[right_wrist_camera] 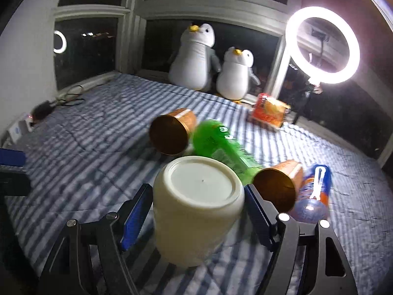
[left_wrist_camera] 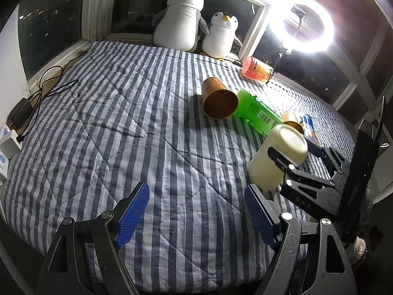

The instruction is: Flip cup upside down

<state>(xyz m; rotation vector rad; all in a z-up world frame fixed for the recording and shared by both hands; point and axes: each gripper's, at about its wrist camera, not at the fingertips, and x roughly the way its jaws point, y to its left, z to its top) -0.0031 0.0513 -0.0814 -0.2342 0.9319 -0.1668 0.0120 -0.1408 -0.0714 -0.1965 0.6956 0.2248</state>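
A cream cup (right_wrist_camera: 194,209) stands upside down on the striped bedspread, its flat base facing up; it also shows in the left wrist view (left_wrist_camera: 275,157). My right gripper (right_wrist_camera: 196,211) is around the cup, its blue pads (right_wrist_camera: 136,217) a little apart from the cup's sides, so it is open. In the left wrist view the right gripper (left_wrist_camera: 292,147) reaches the cup from the right. My left gripper (left_wrist_camera: 196,216) is open and empty, low over the bedspread to the left of the cup.
Two brown paper cups (right_wrist_camera: 172,132) (right_wrist_camera: 277,184) lie on their sides by a green can (right_wrist_camera: 221,145). A blue bottle (right_wrist_camera: 314,194), a red snack tube (right_wrist_camera: 270,110), two plush penguins (right_wrist_camera: 196,61), a ring light (right_wrist_camera: 321,44) and chargers with cables (left_wrist_camera: 22,113) lie around.
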